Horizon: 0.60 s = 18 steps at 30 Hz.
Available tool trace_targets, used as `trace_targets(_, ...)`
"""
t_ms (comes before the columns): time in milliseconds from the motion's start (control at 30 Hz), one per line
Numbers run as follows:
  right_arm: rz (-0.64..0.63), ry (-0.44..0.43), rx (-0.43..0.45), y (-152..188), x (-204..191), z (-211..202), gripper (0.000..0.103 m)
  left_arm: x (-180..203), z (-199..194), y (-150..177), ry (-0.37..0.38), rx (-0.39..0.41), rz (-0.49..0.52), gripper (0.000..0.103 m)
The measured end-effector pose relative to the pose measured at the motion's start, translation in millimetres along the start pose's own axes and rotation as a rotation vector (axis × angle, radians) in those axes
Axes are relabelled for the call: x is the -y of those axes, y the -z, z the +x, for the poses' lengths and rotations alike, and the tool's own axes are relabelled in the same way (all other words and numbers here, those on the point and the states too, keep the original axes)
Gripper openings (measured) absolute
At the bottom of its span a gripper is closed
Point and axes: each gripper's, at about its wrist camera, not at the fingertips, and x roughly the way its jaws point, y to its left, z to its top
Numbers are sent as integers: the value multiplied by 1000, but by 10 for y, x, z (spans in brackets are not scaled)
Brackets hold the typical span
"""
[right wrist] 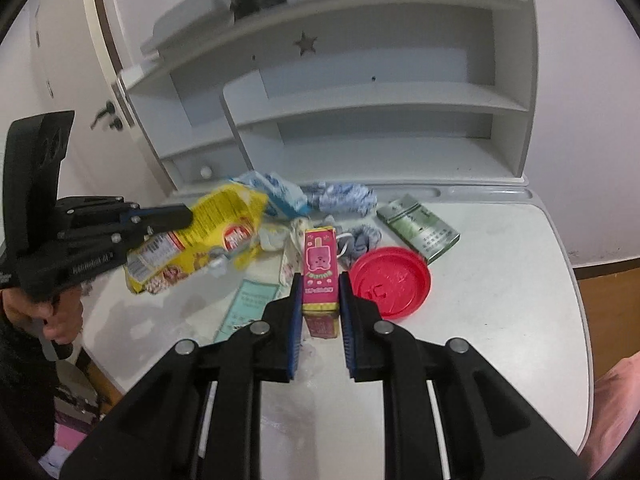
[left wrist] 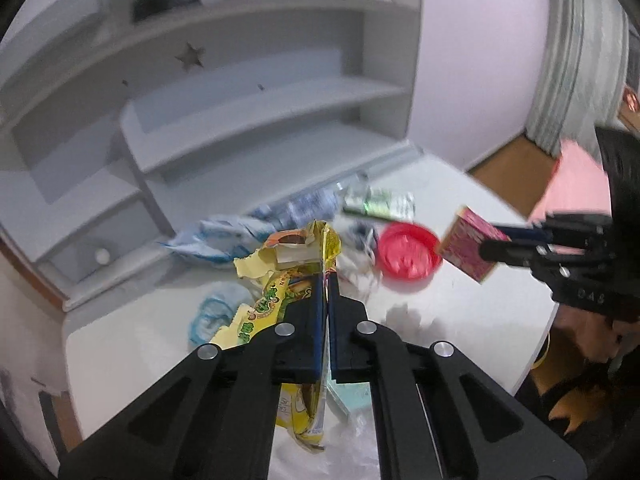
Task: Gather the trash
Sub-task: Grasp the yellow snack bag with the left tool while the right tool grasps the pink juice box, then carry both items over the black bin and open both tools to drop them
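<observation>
The left gripper (left wrist: 327, 280) is clamping a yellow snack bag (right wrist: 200, 236), jaws nearly closed on the thin foil, holding it raised above the white desk (right wrist: 500, 320). The right gripper (right wrist: 320, 300) is gripping a pink carton (right wrist: 319, 268) between its pads (jaws part-open, carton-width). A red lid (right wrist: 390, 282), a green packet (right wrist: 418, 226) and blue wrappers (right wrist: 344, 196) are lying on the desk below the shelf unit (right wrist: 380, 100).
</observation>
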Motion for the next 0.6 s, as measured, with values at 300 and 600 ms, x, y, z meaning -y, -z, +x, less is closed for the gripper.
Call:
trace_targets(300, 57, 61, 137, 103, 473, -817, 17, 349, -413, -319, 28, 121, -45, 1)
trace_targets(600, 281, 377, 165, 1214, 1876, -1804, 17, 2161, -13, -482, 257, 182, 97, 1)
